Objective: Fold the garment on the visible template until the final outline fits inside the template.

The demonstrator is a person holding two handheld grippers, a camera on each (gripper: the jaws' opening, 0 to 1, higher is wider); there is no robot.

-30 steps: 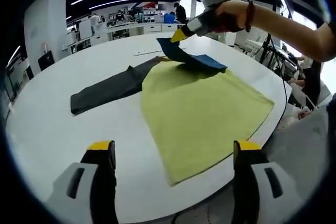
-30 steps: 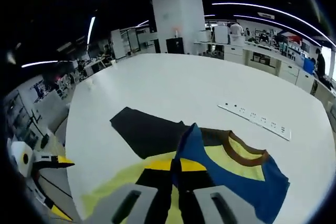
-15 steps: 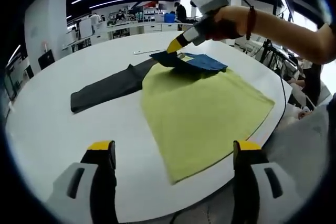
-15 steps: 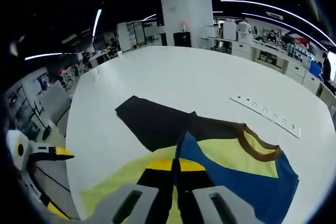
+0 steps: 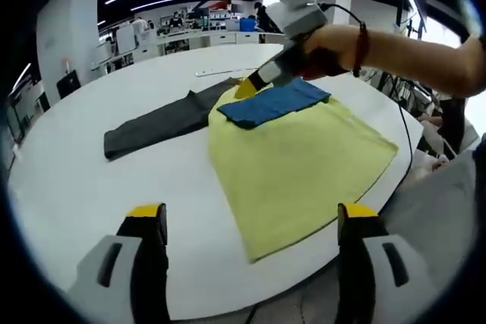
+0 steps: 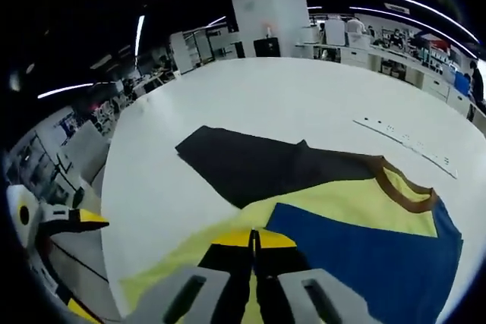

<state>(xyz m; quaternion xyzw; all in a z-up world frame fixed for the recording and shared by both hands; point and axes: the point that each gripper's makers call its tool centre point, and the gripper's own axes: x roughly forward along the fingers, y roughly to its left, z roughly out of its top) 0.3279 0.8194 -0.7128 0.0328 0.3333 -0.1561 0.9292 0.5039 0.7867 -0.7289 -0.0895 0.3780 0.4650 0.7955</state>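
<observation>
On the left of the left gripper view, the dark sleeve (image 5: 156, 121) of the garment lies flat and spread out on the white table (image 5: 68, 165), not folded yet. To its right is the yellow body of the garment (image 5: 300, 161), which reaches close to the near edge of the table. On the upper part of the body lies the blue sleeve (image 5: 272, 101), already folded inward over the yellow cloth. The right gripper (image 5: 244, 89) is at the left corner of this blue sleeve, low on the cloth. In the right gripper view its jaws are pressed together, and the corner of the blue sleeve (image 6: 364, 263) meets them at the tips; I judge that it holds this corner, but the cloth between the tips is hard to see. The brown collar (image 6: 406, 191) is visible beyond the blue part.

The left gripper (image 5: 250, 214) hangs above the near table edge with its jaws wide apart and nothing between them.

I cannot make out a template outline on the table, so I cannot say if the garment fits it. In my judgement one sleeve fold is nearly done; the dark sleeve and the folding of the body are left.
</observation>
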